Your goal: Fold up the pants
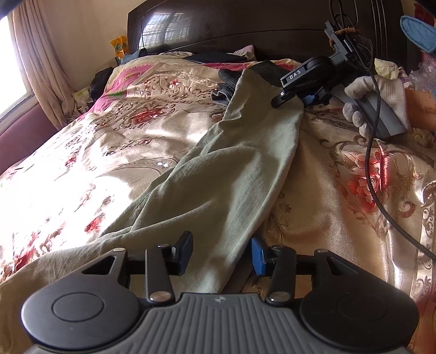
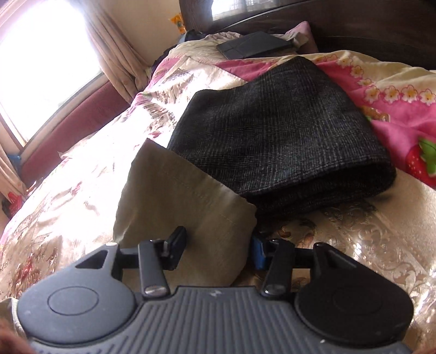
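Pale green pants (image 1: 226, 168) lie stretched along the floral bedspread (image 1: 95, 152), running from my left gripper up to my right one. My left gripper (image 1: 222, 254) stands open, its two fingers on either side of the near part of the pants. My right gripper (image 2: 218, 252) is also open, its fingers straddling the hem end of a pant leg (image 2: 179, 198). In the left wrist view the right gripper (image 1: 283, 98) rests on the far end of the pants, held by a white-gloved hand (image 1: 373, 100).
A folded dark grey garment (image 2: 283, 136) lies just beyond the pant hem. A pink strawberry-print cloth (image 2: 395, 114) is to its right. A dark flat case (image 2: 253, 45) lies near the headboard (image 1: 245, 24). A black cable (image 1: 373, 168) hangs at the right. A window and curtains are at the left.
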The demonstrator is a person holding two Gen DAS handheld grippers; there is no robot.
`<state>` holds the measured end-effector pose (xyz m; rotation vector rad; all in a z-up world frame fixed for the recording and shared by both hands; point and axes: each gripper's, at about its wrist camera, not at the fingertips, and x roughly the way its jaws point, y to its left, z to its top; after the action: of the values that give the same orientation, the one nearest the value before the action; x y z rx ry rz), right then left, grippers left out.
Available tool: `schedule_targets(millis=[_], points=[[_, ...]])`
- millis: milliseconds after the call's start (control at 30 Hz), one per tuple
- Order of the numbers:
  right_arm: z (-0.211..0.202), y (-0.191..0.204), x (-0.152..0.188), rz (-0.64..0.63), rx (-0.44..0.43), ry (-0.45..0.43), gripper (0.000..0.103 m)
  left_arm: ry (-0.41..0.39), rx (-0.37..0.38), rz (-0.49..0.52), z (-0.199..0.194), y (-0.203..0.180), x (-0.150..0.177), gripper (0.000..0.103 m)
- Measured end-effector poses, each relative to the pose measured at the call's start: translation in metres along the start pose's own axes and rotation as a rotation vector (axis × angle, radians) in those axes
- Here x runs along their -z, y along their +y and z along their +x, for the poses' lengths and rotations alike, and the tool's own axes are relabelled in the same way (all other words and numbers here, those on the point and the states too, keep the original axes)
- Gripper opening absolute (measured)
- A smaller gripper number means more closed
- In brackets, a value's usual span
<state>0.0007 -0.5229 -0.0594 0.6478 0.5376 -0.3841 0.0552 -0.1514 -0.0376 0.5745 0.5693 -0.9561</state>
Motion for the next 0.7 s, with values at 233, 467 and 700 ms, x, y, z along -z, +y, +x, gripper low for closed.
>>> schedule_targets(millis=[233, 467, 700], points=[[-0.019, -0.017, 0.012, 0.117, -0.120, 0.053, 0.053, -0.041, -0.006, 0.003, -0.004, -0.002, -0.001, 0.059], [0.006, -0.007, 0.010, 0.164, -0.177, 0.082, 0.053, -0.058, -0.015, 0.018, -0.007, -0.004, -0.004, 0.059], [0.033, -0.015, 0.004, 0.335, -0.204, 0.094, 0.006, -0.060, -0.024, 0.033, -0.011, -0.010, -0.007, 0.059]])
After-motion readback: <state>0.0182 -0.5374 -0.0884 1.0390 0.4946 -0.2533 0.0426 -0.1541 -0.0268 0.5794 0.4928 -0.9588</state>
